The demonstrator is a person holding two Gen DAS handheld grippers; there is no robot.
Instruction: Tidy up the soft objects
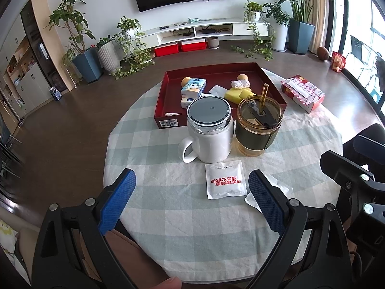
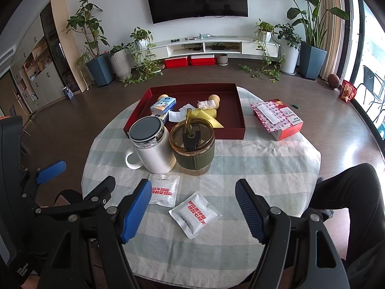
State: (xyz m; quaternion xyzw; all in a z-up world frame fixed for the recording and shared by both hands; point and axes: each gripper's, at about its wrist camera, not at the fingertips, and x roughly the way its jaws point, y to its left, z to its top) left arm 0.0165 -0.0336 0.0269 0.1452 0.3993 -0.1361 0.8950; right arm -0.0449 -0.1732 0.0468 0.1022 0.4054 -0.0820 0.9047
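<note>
Two white soft packets with red print lie on the checked tablecloth. One packet [image 1: 225, 180] [image 2: 163, 189] lies just in front of the mugs; the other [image 2: 195, 214] lies nearer, partly hidden behind my left gripper's right finger in the left wrist view [image 1: 250, 198]. My left gripper [image 1: 192, 183] is open and empty, above the first packet. My right gripper [image 2: 192, 192] is open and empty, above the second packet. The red tray [image 1: 160, 103] [image 2: 240, 110] at the far side holds tissue packs, yellow sponges, cloths and two round yellow things.
A white lidded mug [image 1: 208, 133] [image 2: 151, 144] and an amber glass cup with a straw [image 1: 258, 126] [image 2: 193, 148] stand between the packets and the tray. A red tissue box [image 1: 303, 92] [image 2: 278, 118] lies at the far right. The round table's edge is close on all sides.
</note>
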